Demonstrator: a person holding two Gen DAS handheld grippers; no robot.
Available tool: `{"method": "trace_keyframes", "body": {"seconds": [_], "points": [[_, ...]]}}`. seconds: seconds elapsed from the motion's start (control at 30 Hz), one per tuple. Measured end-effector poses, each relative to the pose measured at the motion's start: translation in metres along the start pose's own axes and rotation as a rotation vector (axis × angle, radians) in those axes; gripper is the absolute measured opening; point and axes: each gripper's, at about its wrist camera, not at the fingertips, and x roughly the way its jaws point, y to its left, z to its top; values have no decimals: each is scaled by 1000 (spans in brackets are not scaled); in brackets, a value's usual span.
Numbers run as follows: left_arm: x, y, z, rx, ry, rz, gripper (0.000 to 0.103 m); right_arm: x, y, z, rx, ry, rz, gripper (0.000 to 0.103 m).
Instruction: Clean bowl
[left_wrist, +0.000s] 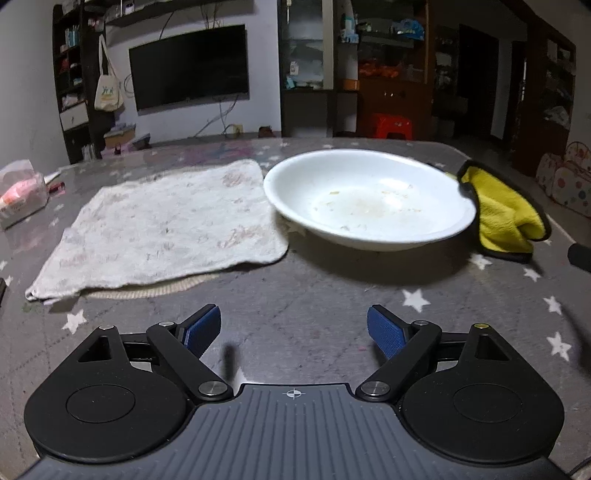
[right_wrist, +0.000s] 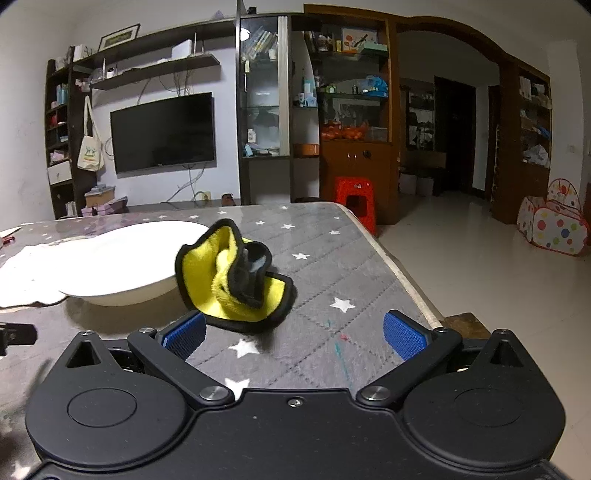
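Both gripper (left_wrist: 294, 332) (right_wrist: 294, 334) pairs hover open, tilted down over table (left_wrist: 314, 306).

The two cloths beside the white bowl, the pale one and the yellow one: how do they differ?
The pale cloth lies spread out flat; the yellow cloth is crumpled into a folded heap. The pale cloth is whitish with faint stains, while the yellow cloth is bright, with a black edge. The pale cloth looks larger as it lies. They sit on opposite sides of the bowl, both on the star-patterned table.
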Motion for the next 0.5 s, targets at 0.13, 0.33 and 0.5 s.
{"method": "trace_keyframes", "body": {"seconds": [0.13, 0.33, 0.5], "points": [[7, 3, -3, -10, 26, 5, 88, 13, -8, 0, 42, 41, -2, 103], [11, 3, -5, -8, 14, 6, 93, 16, -14, -5, 70, 92, 23, 103], [12, 1, -7, -10, -2, 11, 97, 20, -16, -6, 76, 125, 42, 103]]}}
